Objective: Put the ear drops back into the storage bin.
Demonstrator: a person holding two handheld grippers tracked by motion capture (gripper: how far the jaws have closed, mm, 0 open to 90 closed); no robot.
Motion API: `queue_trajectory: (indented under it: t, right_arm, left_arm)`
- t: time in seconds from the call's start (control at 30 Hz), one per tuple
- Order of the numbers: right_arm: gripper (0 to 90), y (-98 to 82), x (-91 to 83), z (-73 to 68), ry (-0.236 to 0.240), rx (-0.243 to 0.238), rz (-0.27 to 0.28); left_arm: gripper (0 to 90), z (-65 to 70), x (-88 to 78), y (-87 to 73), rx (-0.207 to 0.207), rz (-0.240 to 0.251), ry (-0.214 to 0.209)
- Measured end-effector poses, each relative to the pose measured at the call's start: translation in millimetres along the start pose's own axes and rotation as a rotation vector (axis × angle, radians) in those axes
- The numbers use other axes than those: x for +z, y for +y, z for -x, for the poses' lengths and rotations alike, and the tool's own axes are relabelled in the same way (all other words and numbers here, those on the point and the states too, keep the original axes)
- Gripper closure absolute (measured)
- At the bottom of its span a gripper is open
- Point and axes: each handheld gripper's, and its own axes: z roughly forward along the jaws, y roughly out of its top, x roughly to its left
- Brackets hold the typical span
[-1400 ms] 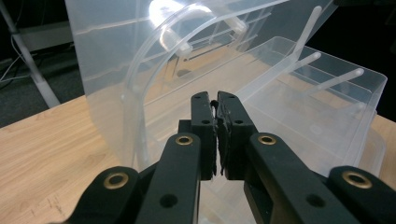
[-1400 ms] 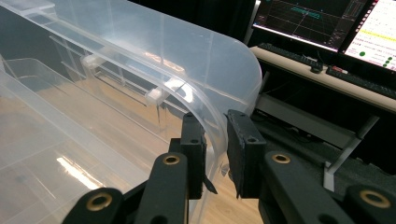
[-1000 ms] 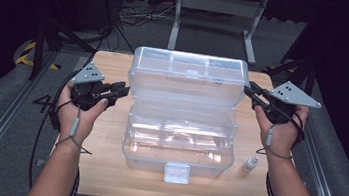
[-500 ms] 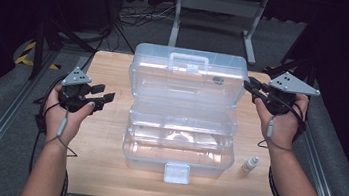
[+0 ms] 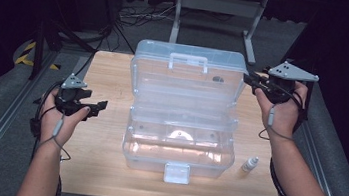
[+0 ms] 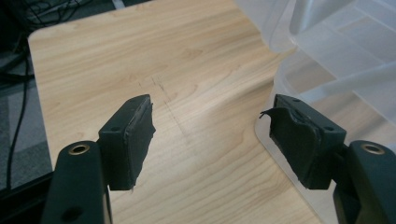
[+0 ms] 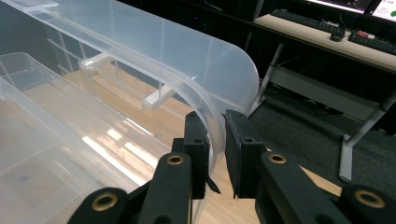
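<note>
We hold the right tongs (image 5: 251,80) clamped on the edge of the clear lid (image 5: 188,72) of the plastic case (image 5: 179,149), which stands open at the middle of the bench (image 5: 104,165), its lid raised upright. Our left tongs (image 5: 98,105) hang over bare wood just beside the case's left wall; their jaws have just been opening and stand wide with nothing between them. A small bottle (image 5: 250,164) stands near the case's front right corner, below the right tongs.
</note>
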Motion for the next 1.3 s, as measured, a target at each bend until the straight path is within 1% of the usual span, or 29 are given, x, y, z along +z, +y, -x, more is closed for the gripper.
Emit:
queue_trajectory:
  t: [0.13, 0.43, 0.6, 0.73, 0.83, 0.9, 0.93, 1.03, 1.1, 1.17, 1.3]
  right_arm:
    - [80.7, 3.1, 5.9, 5.6, 0.011, 0.009, -0.015]
    - [81.6, 8.7, 17.1, 12.7, 0.013, 0.023, -0.041]
    - [81.9, 11.2, 22.0, 16.7, 0.019, 0.031, -0.06]
    - [82.0, 13.0, 24.8, 19.9, 0.029, 0.037, -0.074]
    - [82.1, 15.2, 28.5, 22.5, 0.031, 0.045, -0.088]
    - [82.2, 16.5, 31.3, 24.4, 0.034, 0.052, -0.097]
    - [82.4, 17.7, 34.5, 26.2, 0.037, 0.061, -0.104]
    - [82.6, 18.5, 37.5, 28.3, 0.037, 0.06, -0.113]
    - [82.7, 19.1, 40.4, 30.4, 0.04, 0.066, -0.118]
    - [82.9, 19.4, 42.9, 32.2, 0.042, 0.071, -0.122]
    - [83.1, 20.1, 48.0, 35.1, 0.047, 0.079, -0.129]
  left_arm:
    - [30.5, -3.4, -0.3, -6.0, -0.012, -0.022, 0.0]
    - [30.1, -11.6, -0.5, -13.7, -0.049, -0.037, -0.001]
    - [29.9, -16.6, 0.4, -13.8, -0.067, -0.028, 0.0]
    - [29.8, -16.7, 2.4, -14.6, -0.07, -0.035, -0.002]
    - [29.8, -16.9, 3.1, -15.0, -0.062, -0.043, -0.006]
    - [29.8, -16.9, 3.4, -15.3, -0.067, -0.04, -0.008]
    - [29.8, -17.5, 3.4, -15.4, -0.062, -0.041, -0.008]
    - [29.7, -18.1, 3.1, -16.6, -0.07, -0.045, -0.005]
    - [29.6, -18.9, 3.3, -19.3, -0.074, -0.049, -0.003]
    - [29.6, -20.2, 3.8, -22.8, -0.073, -0.065, -0.003]
    - [29.4, -21.5, 1.8, -28.7, -0.085, -0.079, 0.009]
